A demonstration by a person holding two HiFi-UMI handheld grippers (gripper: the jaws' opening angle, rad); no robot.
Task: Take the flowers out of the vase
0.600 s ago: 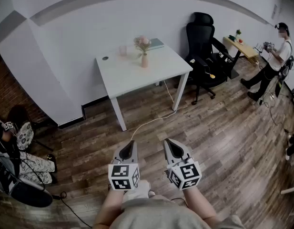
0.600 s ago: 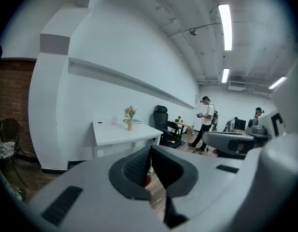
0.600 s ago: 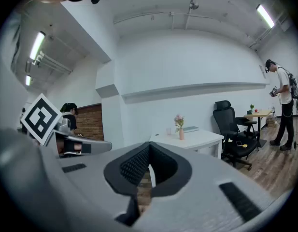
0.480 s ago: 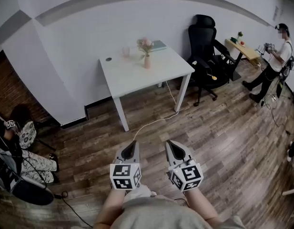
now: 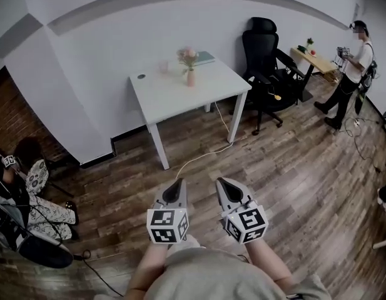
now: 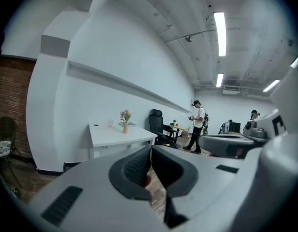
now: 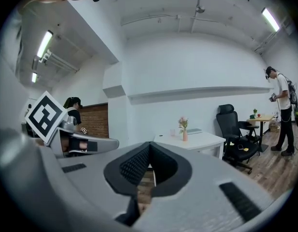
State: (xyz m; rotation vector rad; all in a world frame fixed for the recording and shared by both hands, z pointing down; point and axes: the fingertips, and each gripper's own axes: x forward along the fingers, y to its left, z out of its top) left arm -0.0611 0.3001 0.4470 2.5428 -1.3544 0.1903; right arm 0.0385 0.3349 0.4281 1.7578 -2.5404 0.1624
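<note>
L gripper (image 5: pixel 178 183), R gripper (image 5: pixel 221 182) shut, vase (image 5: pixel 190 78) far

Grey left gripper (image 5: pixel 177 183) and right gripper (image 5: pixel 220 182) carry black-and-white marker cubes (image 5: pixel 167 225); shirt (image 5: pixel 205 274) seemingly grey

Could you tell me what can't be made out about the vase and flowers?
Flowers in the vase: too small in all views to count stems.
Pale item beside vase, head view: too small to identify.
Table feet, left gripper view: hidden behind the left gripper.

Bright, even; ceiling strip lights (image 6: pixel 219 27); fisheye bending, dark corners.
</note>
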